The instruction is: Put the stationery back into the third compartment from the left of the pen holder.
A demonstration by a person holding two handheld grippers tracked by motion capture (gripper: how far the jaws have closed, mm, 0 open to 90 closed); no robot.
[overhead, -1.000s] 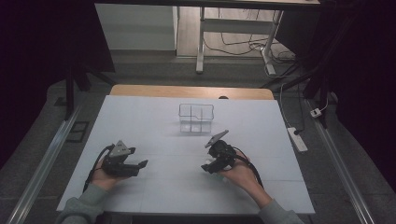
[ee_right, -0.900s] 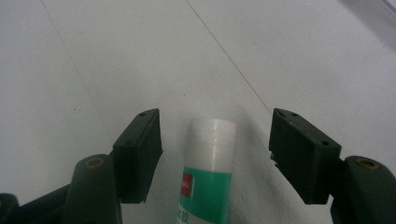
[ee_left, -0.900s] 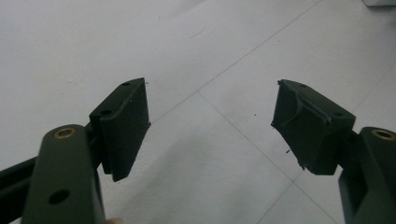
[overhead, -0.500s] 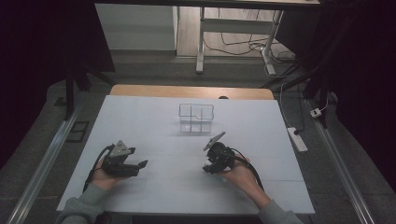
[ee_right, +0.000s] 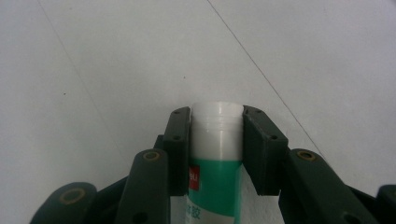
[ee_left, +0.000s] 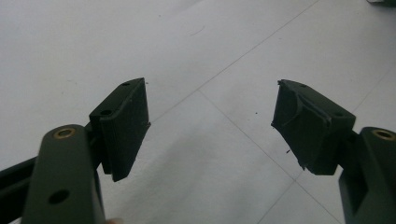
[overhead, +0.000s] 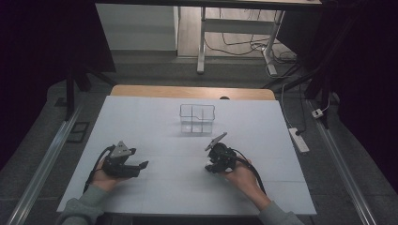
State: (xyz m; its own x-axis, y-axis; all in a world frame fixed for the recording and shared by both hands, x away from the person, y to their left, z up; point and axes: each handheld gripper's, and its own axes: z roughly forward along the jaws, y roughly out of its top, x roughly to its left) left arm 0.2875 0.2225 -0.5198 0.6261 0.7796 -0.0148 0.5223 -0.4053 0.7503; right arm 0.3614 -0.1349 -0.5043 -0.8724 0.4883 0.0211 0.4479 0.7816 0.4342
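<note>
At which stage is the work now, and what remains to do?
Done: the right gripper has just been closing and its jaws now clamp the white-and-green glue stick. In hand: the stick is gripped low over the white table. Left: probably carrying it to the clear divided box, which looks empty. The left gripper waits open.

A white table point(overhead: 141, 117) with thin seam lines crossing its top is taking up the middle of the high view, and a strip of bare wood point(overhead: 187, 91) is showing along its far edge. A small clear box with compartments point(overhead: 197, 118) is standing on the far half, about midway across. A glue stick point(ee_right: 215, 154) with a white cap and green label is lying flat on the near right part of the surface.
</note>
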